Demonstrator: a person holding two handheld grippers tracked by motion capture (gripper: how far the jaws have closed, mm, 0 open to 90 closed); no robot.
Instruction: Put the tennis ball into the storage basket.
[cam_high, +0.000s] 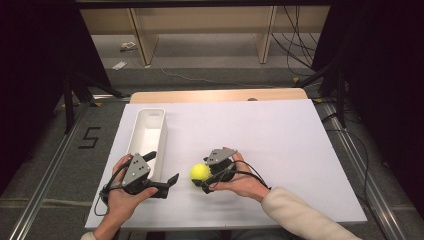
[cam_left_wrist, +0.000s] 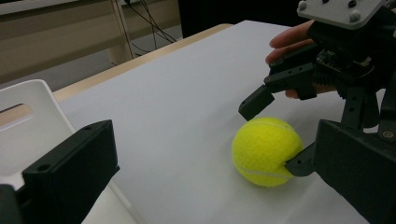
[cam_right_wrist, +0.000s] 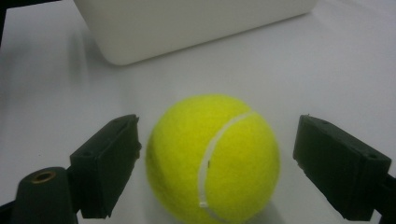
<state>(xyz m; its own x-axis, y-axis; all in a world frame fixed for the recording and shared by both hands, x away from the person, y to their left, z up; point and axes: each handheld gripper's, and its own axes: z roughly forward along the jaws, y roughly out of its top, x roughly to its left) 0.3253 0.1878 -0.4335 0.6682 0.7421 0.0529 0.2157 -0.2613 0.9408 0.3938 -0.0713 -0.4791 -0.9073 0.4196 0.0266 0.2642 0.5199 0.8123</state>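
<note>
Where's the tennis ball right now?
In the high view the tennis ball lies on the white table, between the open jaws of the right tongs, just right of the white bin.

One fuzzy yellow-green tennis ball with a white curved seam, intact and round, rests on the white table surface near its front edge, just beside the near end of a white rectangular plastic bin.

Bright yellow tennis ball with a white curved seam; white bin; white tabletop; black grippers.
</note>
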